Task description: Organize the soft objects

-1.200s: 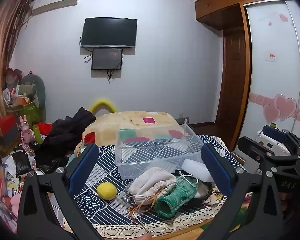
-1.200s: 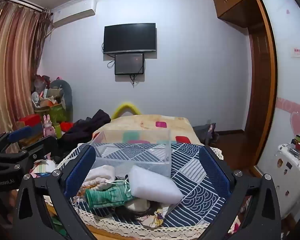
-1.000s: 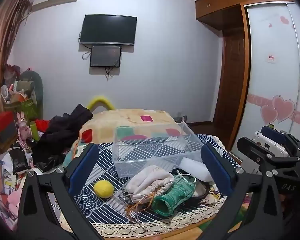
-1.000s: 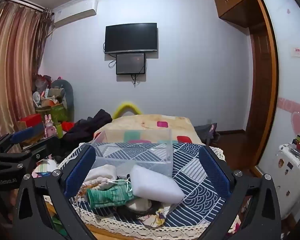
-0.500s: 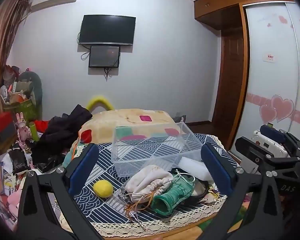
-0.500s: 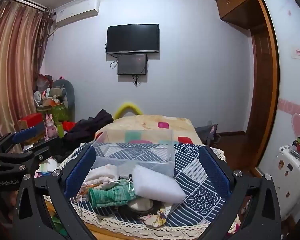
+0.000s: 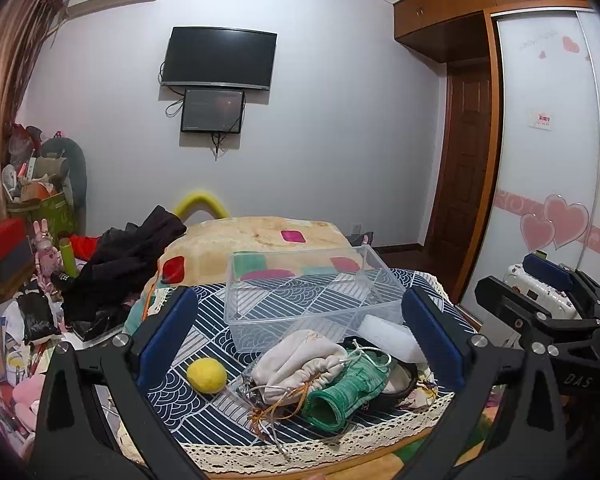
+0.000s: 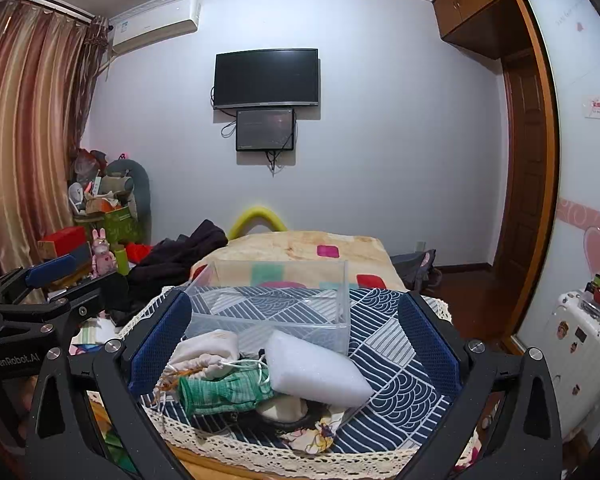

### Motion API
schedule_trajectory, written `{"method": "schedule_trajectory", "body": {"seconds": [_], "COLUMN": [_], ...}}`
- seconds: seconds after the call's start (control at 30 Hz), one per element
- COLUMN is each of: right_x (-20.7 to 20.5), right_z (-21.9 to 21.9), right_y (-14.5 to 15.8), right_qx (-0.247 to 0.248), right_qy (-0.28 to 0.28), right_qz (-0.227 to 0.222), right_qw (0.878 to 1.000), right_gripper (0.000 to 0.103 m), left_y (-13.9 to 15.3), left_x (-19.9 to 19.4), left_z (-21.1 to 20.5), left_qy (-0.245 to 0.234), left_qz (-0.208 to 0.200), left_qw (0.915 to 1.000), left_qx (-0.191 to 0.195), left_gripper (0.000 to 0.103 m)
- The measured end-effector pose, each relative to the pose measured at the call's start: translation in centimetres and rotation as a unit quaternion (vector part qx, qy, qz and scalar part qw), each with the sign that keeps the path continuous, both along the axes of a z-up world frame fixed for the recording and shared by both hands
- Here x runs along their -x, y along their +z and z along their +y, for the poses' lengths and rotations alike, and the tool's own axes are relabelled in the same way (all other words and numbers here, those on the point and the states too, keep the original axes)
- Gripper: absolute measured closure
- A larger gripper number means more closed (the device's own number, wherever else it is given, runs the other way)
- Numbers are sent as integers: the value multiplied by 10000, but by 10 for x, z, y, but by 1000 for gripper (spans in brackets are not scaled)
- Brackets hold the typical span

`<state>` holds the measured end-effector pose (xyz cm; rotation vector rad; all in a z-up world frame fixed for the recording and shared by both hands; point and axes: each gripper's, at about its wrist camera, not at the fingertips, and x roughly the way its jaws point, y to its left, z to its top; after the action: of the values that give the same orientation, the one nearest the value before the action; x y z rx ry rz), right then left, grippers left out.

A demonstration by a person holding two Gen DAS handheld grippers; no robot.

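A clear plastic box point(image 7: 308, 292) stands empty on a table with a blue patterned cloth point(image 7: 204, 320). In front of it lie a cream drawstring pouch point(image 7: 300, 360), a green knit item point(image 7: 348, 384), a white foam pad point(image 8: 316, 368) and a yellow ball point(image 7: 206, 375). The box point(image 8: 276, 304), pouch point(image 8: 206, 346) and green item point(image 8: 224, 390) also show in the right wrist view. My left gripper point(image 7: 300, 340) is open above the near table edge, framing the pile. My right gripper point(image 8: 296, 344) is open and empty, likewise short of the pile.
Behind the table is a bed with a beige blanket point(image 7: 260, 236) and dark clothes point(image 7: 128, 256). Clutter and toys point(image 7: 28, 264) fill the floor at left. A white suitcase point(image 8: 580, 344) stands at right by a wardrobe point(image 7: 556, 160).
Both grippers have drifted slightly, so the scene has shifted a little. Both stay open and nothing on the table has moved.
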<state>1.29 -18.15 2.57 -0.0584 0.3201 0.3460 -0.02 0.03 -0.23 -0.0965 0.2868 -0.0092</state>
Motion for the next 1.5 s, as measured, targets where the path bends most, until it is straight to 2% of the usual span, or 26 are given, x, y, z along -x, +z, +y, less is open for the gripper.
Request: {"method": "schedule_trajectory", "body": {"seconds": [1.5], "right_x": [0], "right_z": [-1], "right_y": [4], "right_qx": [-22], "right_qy": [3], "right_qz": [-59], "right_qw": [10000], "right_gripper": [0], "left_y": [0], "left_x": [0], "left_z": [-3], "left_qy": [-23], "left_qz": [-16], "left_qw": [10000], "left_qx": [-35], "left_gripper": [0]}}
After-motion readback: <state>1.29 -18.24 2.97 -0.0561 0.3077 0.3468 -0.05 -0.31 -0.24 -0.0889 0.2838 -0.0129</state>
